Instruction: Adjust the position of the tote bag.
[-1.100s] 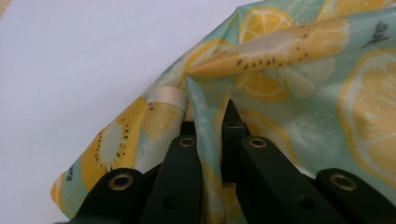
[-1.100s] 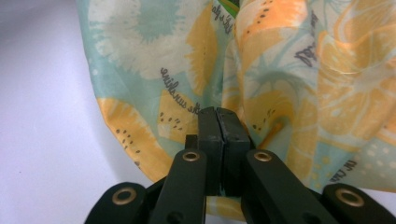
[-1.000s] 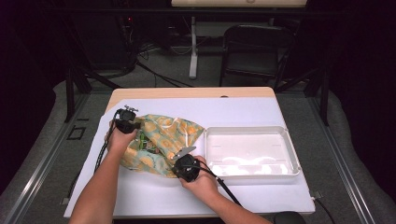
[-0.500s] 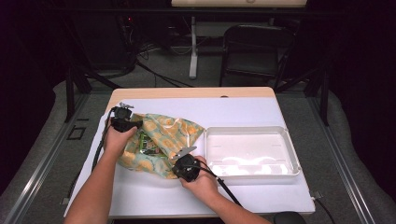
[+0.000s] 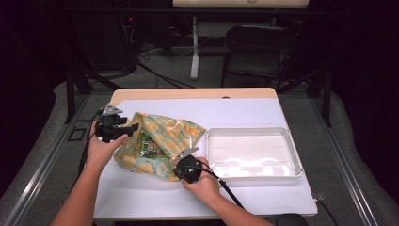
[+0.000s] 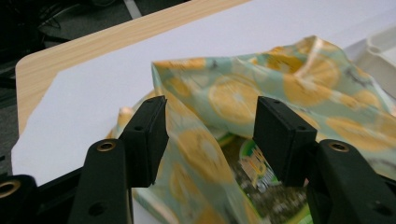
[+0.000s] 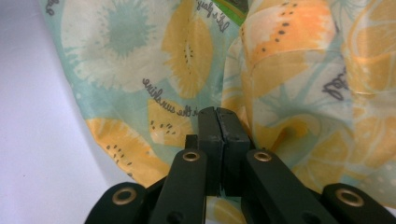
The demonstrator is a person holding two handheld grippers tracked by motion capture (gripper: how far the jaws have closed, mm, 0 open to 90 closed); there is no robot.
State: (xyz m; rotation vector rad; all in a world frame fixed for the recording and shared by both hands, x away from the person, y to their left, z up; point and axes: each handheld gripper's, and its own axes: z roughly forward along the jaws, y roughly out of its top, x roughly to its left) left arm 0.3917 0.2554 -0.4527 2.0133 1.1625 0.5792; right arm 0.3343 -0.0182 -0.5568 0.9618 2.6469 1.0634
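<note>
A cloth bag point(image 5: 162, 136) printed with orange citrus slices on pale green lies crumpled on the white sheet, left of centre. A green printed packet point(image 5: 146, 143) shows in its mouth. My left gripper point(image 5: 133, 128) hovers at the bag's left edge, raised off the sheet. Its jaws have just been opening; in the left gripper view point(image 6: 210, 135) they stand wide, a loose fold of the bag point(image 6: 280, 93) and the packet point(image 6: 254, 175) beyond them, nothing pressed. My right gripper point(image 5: 181, 162) is shut on the bag's near right edge; its jaws point(image 7: 218, 116) meet on the cloth point(image 7: 140, 70).
A white shallow tray point(image 5: 249, 130) with nothing in it sits right of the bag, its corner point(image 6: 380, 51) close to the cloth. The white sheet point(image 5: 235, 113) covers most of the wooden table point(image 5: 197, 93). A black chair point(image 5: 254, 47) stands beyond the far edge.
The left gripper has let go of the bag's left edge, opened wide, and drawn up and to the left. The right gripper and its hold have stayed put.
</note>
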